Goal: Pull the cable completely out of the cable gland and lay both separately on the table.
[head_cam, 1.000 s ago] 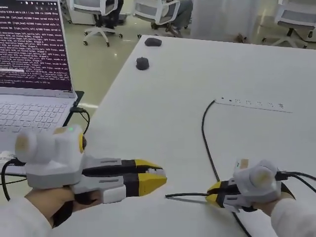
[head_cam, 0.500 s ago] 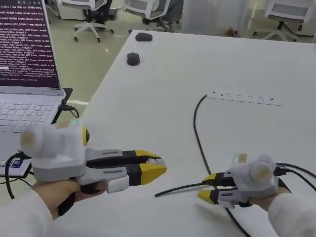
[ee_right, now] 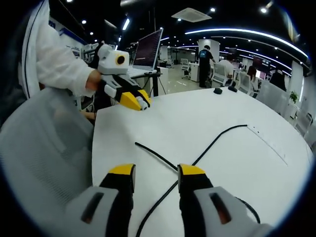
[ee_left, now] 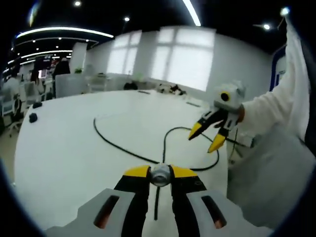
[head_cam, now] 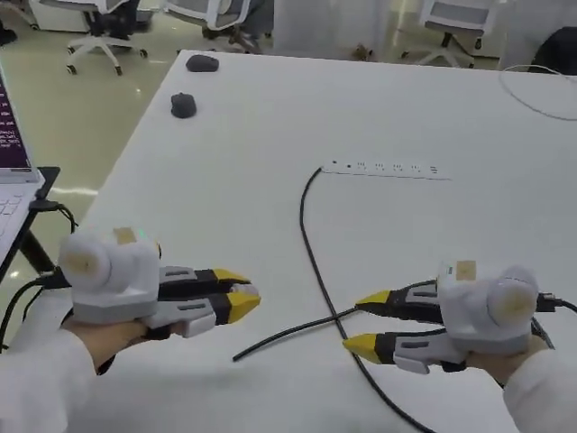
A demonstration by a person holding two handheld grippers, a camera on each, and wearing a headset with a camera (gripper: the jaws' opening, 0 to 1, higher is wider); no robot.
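right claw [head_cam: 354, 321] released, now wide | black cable [head_cam: 288, 333] flat on table [head_cam: 406, 108] | left claw [head_cam: 251, 299] pinches gland [ee_left: 159, 175]

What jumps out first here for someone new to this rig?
The left gripper, at the near left of the white table, is shut on a small round silver cable gland. The black cable lies loose on the table and runs in between the open jaws of the right gripper. There it crosses the cord of a power strip.
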